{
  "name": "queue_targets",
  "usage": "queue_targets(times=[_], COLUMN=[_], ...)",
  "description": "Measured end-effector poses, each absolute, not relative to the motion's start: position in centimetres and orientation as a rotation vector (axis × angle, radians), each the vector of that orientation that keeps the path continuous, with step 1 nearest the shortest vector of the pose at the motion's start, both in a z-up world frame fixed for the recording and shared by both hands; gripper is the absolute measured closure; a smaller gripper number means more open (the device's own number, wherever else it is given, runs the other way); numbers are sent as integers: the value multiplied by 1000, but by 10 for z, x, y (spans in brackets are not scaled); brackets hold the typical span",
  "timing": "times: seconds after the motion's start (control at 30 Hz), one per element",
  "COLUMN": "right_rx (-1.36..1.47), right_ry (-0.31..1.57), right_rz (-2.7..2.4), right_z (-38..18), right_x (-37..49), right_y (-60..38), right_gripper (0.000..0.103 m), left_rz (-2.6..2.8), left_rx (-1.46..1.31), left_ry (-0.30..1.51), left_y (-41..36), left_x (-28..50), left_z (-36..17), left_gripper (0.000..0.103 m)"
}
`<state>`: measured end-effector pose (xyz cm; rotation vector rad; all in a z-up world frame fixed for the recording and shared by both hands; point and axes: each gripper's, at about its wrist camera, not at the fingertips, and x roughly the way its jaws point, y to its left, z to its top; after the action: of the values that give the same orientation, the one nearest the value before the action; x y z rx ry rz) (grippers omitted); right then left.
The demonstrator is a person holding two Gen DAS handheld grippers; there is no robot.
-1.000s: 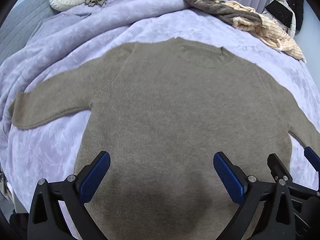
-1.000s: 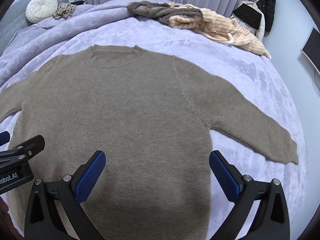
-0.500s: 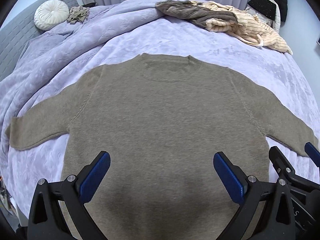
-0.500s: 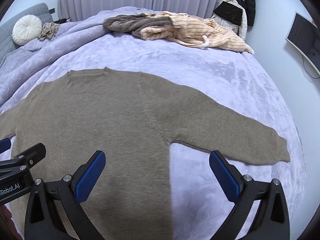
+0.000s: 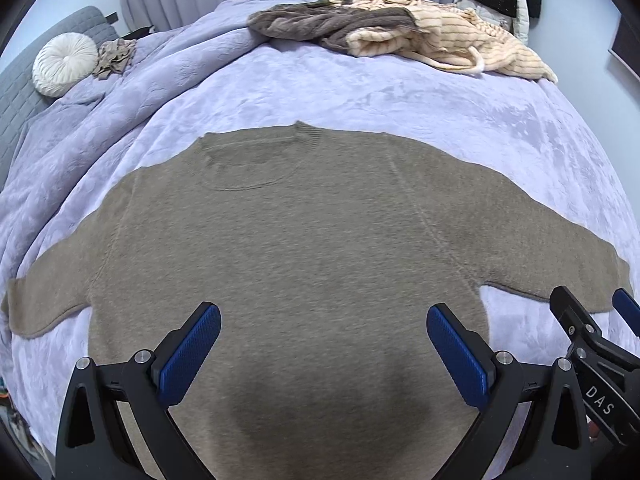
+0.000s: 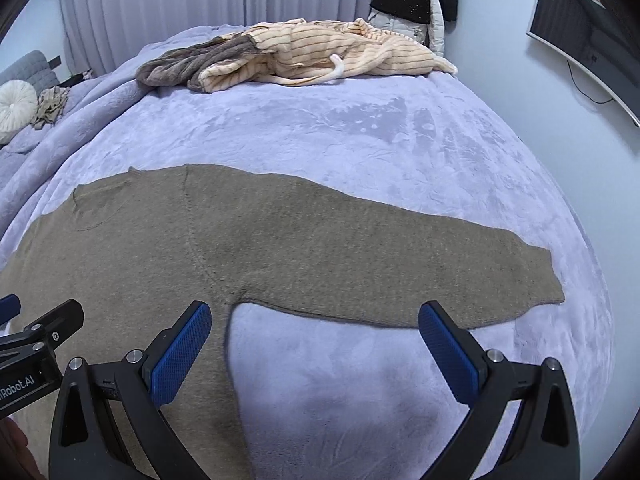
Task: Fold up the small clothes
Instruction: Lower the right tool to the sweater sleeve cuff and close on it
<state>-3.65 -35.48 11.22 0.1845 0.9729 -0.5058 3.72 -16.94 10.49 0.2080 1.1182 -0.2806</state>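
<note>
The left tongs [image 5: 324, 354] stand wide apart with nothing between their blue pads [image 5: 191, 354], poised over the lower body of a brown knit sweater [image 5: 288, 260]. The right tongs [image 6: 314, 354] gape just as wide and hold nothing; their left pad hangs over the sweater's side edge near the armpit, while the right pad sits over the lower edge of the outstretched sleeve [image 6: 400, 264]. Each pair shows at the edge of the other's view, so the two are close side by side.

The sweater lies flat and face up on a lavender blanket [image 5: 400, 104] covering the bed, neckline [image 5: 256, 152] away from the tongs, both sleeves spread out to the sides. At the far end of the bed a heap of clothes [image 6: 296, 56], grey-brown and cream striped, is piled well apart from the sweater. A round white cushion [image 5: 64, 64] rests far left beside a small crumpled beige cloth [image 5: 116, 56]. A curved monitor [image 6: 588, 40] hangs on the right wall.
</note>
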Motion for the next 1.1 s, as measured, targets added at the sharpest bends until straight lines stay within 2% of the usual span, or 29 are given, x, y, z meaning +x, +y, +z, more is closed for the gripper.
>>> queue_targets(times=[1.1], right_rx=[311], right_ry=[977], right_rz=[-760], right_z=[89], right_x=[-104], right_y=[-504], right_gripper=[0], left_rz=[-429], left_rx=[304], left_ry=[1126], left_y=[-317], left_x=[27], left_z=[87], left_gripper=[0])
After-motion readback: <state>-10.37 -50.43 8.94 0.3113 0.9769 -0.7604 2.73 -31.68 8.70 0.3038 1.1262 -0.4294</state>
